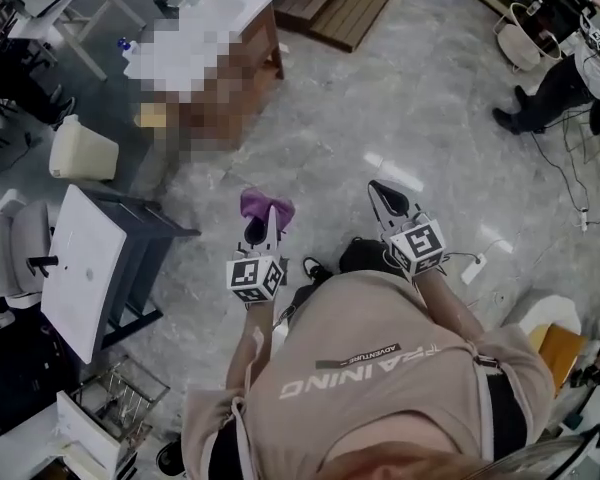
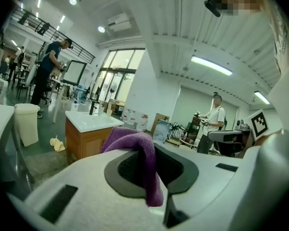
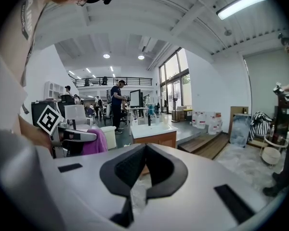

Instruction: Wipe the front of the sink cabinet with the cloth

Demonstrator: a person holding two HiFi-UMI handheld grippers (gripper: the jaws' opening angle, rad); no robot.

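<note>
**Cloth gripped, wiping not yet begun: I stand well short of the cabinet.**

My left tool [image 1: 268,218] pinches the purple cloth [image 2: 139,148], a soft, nubbly bunch that humps over the jaws and hangs down in a loose fold. Just beside it, my right tool [image 3: 143,150] has its jaws pressed together on nothing. Past both, across the grey marbled floor [image 1: 420,98], the sink cabinet [image 2: 89,134] stands well apart from me, wooden-bodied under a white basin top. I judge the step in hand to be the approach. The next move calls for closing that gap, crouching to the wooden front and spreading the cloth flat against it before any stroke.
</note>
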